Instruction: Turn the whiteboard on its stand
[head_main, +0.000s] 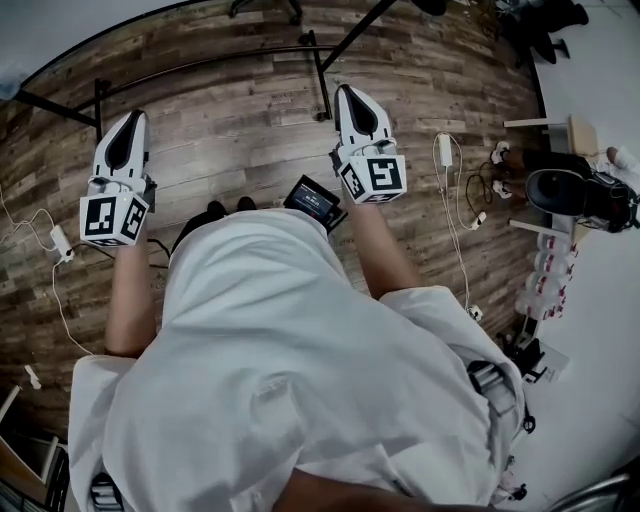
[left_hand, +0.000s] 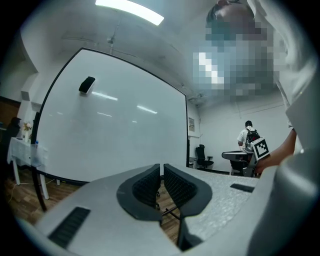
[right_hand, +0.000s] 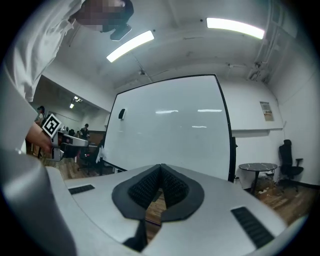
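Observation:
The whiteboard (left_hand: 115, 125) stands upright on its black stand ahead of me, with a black eraser (left_hand: 87, 84) stuck near its top left. In the right gripper view the whiteboard (right_hand: 170, 130) fills the middle, its eraser (right_hand: 121, 114) at the upper left. From the head view only the whiteboard's top edge (head_main: 110, 35) and the stand's floor bars (head_main: 215, 62) show. My left gripper (head_main: 130, 118) and right gripper (head_main: 347, 95) are held out toward it, both short of the board. The left gripper (left_hand: 161, 172) and right gripper (right_hand: 161, 167) are shut with nothing between the pads.
Wood-plank floor with white cables and a power strip (head_main: 445, 150). A small screen device (head_main: 313, 197) lies by my feet. A camera rig (head_main: 580, 195) stands at the right. A round table (right_hand: 257, 167) and office chair (right_hand: 286, 160) are right of the board. A person (left_hand: 247, 135) stands far off.

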